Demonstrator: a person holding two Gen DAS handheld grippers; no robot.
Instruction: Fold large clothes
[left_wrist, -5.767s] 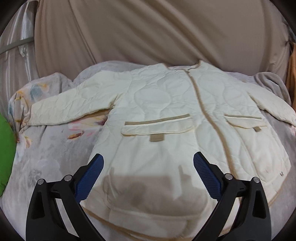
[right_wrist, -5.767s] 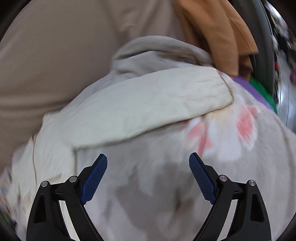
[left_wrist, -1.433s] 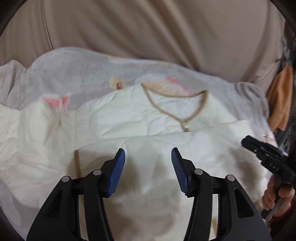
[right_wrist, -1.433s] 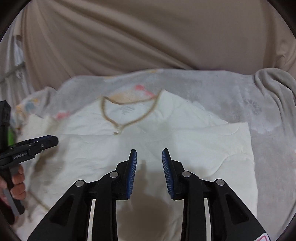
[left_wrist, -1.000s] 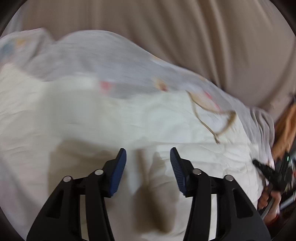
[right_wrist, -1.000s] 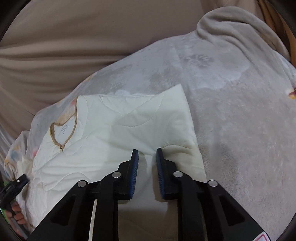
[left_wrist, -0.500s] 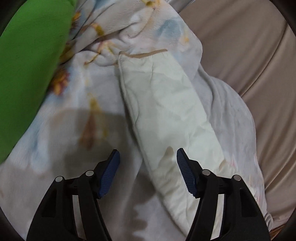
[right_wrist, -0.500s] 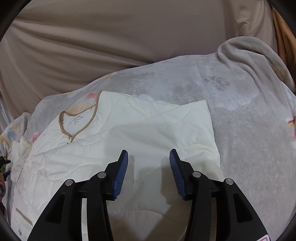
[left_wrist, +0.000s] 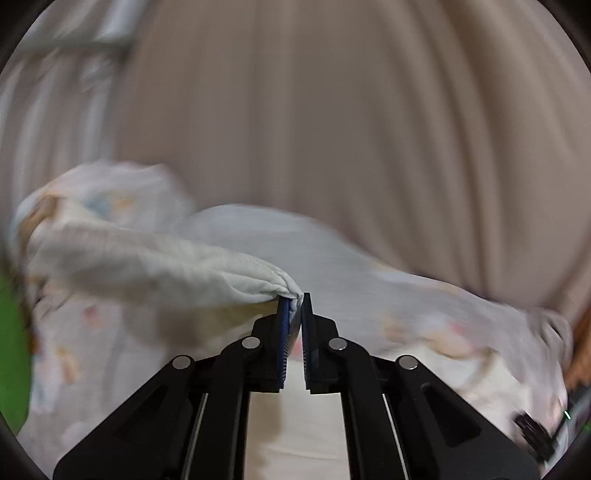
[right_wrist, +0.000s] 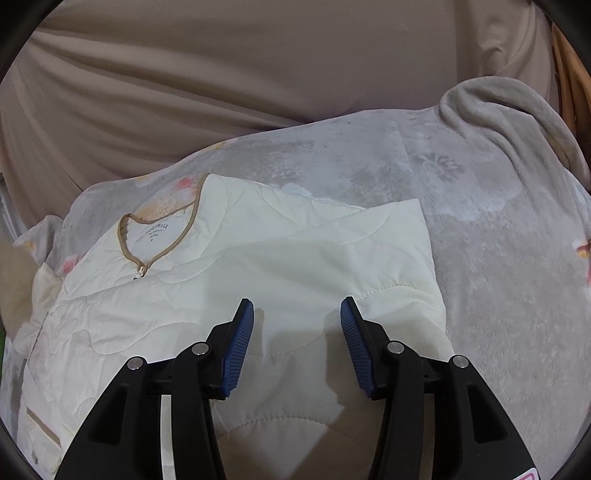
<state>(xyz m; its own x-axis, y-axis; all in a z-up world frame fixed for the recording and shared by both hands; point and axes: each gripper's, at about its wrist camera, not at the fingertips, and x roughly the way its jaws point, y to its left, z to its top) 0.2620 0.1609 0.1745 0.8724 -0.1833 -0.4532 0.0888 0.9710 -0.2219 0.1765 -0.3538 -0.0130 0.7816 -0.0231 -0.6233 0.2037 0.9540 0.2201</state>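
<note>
My left view is smeared with blur, so the blanket (left_wrist: 332, 251) is barely readable. My left gripper (left_wrist: 294, 301) has just snapped closed and pinches a fold of the jacket's sleeve (left_wrist: 147, 269), which trails off leftward from the jaws. In the right view the jacket (right_wrist: 258, 266) lies on the blanket, collar (right_wrist: 162, 236) at its far left, long axis running toward me. My right gripper (right_wrist: 297, 314) hangs half open over it, gripping nothing.

Cream quilted jacket (right_wrist: 258, 266) with tan trim lies on a grey floral blanket (right_wrist: 480, 221); beige curtain (right_wrist: 221, 74) behind.
</note>
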